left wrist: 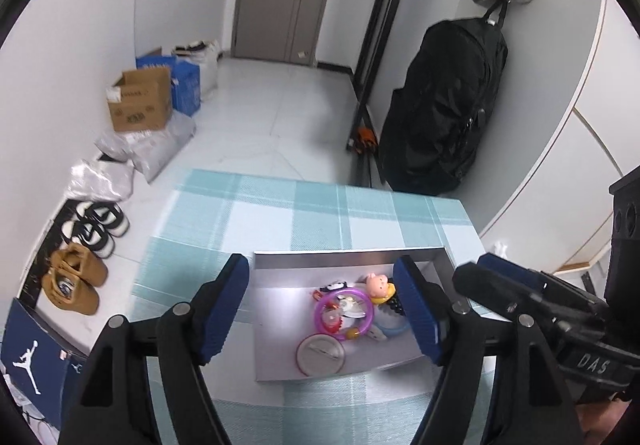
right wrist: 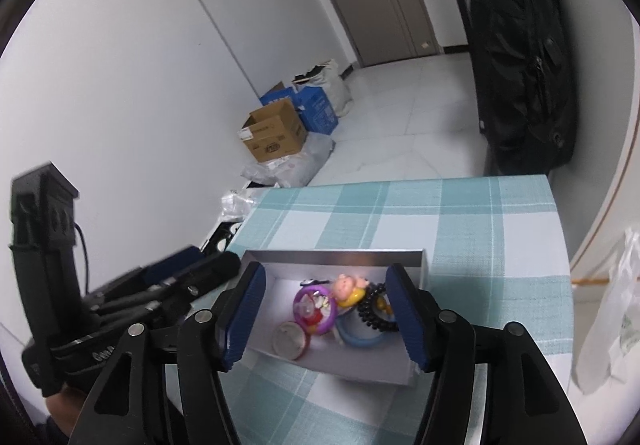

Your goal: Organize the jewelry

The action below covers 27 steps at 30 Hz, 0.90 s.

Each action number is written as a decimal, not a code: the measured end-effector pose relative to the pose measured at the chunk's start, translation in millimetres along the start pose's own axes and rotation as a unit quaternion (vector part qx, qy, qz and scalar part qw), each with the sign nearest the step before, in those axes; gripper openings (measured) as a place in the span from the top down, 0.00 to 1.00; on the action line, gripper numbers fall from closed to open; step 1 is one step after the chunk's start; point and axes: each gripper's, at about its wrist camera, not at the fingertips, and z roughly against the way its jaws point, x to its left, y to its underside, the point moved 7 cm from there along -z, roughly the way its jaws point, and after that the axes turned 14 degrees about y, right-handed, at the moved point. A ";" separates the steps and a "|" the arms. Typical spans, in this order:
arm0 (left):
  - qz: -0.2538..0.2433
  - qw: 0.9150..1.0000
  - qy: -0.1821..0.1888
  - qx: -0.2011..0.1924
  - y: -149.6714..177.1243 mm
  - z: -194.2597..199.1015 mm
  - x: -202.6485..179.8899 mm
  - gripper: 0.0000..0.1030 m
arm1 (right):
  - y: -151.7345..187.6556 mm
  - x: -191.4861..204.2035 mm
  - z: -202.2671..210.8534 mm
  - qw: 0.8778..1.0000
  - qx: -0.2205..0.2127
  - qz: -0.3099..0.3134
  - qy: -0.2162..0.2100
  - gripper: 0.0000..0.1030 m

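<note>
A shallow silver-white box sits on the teal plaid table. Inside lie a purple ring, a pink pig charm, a round pink-rimmed disc, a pale blue bangle and a black spiral hair tie. My left gripper is open and empty, hovering above the box. My right gripper is open and empty above the same box, and shows at the right in the left wrist view.
The plaid tablecloth ends at a far edge with floor beyond. Shoes, cardboard boxes and bags line the left wall. A black backpack hangs at the right. A plastic bag hangs beside the table's right edge.
</note>
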 end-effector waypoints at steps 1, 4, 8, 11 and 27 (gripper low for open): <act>-0.001 1.000 -0.004 -0.004 0.5 3.2 0.7 0.31 | 2.3 1.4 1.2 1.000 -0.001 0.004 0.001 0.36; 0.000 1.000 -0.009 -0.014 3.7 10.0 1.7 0.30 | 9.1 3.2 5.8 1.000 -0.004 0.013 0.004 0.33; -0.002 1.000 -0.020 -0.017 11.2 16.3 -0.3 0.25 | 15.1 4.2 17.2 1.000 -0.019 0.020 0.010 0.25; -0.016 0.999 -0.029 -0.028 14.7 24.3 -6.4 0.25 | 20.4 6.6 24.9 0.999 -0.027 0.025 0.006 0.22; -0.040 0.996 -0.052 -0.059 34.9 50.1 -13.7 0.23 | 41.9 1.6 50.7 0.998 -0.047 0.024 0.030 0.07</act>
